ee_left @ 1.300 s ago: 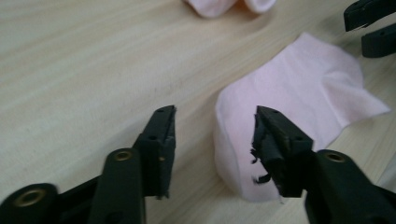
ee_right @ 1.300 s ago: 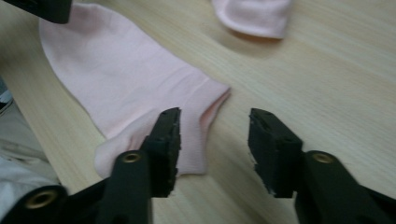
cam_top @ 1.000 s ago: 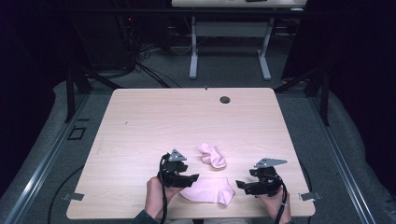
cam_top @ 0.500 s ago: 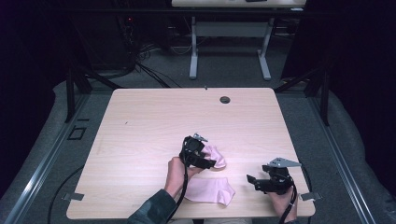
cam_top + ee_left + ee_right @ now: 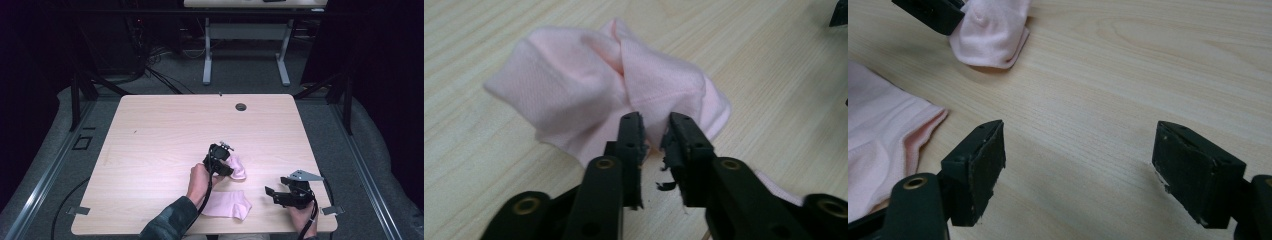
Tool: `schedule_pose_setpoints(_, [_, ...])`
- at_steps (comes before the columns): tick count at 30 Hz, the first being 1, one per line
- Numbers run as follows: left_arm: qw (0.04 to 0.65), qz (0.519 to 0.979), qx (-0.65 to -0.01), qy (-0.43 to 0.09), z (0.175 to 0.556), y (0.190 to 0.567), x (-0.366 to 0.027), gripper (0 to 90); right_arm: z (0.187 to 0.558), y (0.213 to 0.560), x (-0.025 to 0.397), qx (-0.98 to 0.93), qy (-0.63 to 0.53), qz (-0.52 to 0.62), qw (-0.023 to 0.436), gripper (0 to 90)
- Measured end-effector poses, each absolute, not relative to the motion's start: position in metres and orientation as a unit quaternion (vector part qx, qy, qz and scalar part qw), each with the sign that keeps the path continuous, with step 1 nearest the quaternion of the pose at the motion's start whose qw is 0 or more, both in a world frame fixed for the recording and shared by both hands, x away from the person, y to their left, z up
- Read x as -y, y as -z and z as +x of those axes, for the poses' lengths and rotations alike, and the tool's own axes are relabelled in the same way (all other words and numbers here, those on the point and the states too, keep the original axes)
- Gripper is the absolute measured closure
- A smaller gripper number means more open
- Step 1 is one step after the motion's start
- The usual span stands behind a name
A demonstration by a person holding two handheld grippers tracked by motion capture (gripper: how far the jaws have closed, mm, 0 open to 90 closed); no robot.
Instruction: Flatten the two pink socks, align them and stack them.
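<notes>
Crumpled pink sock (image 5: 619, 85) sits bunched on the table (image 5: 150, 135), just ahead of my left fingers (image 5: 631, 132) — nearly closed, a fold of it between their tips. Second pink sock (image 5: 227, 204) lies flat near the table's front edge, left of my right gripper (image 5: 1078, 150) — fingers spread wide, holding nothing, over bare wood.

We see that the left gripper (image 5: 655, 131) and the right gripper (image 5: 1078, 170) are both black, with blocky jaws, worn chipped pads and round brass-coloured rivets, a black cable trails from each, a grey three-cornered plate (image 5: 302, 175) tops the right one, and the person's left sleeve (image 5: 168, 221) is dark green.
</notes>
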State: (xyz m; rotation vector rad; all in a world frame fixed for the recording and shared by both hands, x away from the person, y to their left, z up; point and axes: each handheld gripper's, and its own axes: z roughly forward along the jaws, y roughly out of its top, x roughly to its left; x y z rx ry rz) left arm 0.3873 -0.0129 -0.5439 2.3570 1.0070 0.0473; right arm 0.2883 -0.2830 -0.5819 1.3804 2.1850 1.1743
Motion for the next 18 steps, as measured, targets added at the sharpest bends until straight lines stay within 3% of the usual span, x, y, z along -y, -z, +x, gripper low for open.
schedule_pose_setpoints(3, [0.287,0.884,-0.368,-0.022,0.386,0.545,0.015,89.5,0.288,0.582,0.282,-0.763,-0.408,0.479,0.151,21.1])
schedule_pose_setpoints(18, [0.292,0.878,-0.378,-0.039,0.392,0.539,0.000,87.8,0.288,0.582,0.282,-0.763,-0.405,0.480,0.151,20.8])
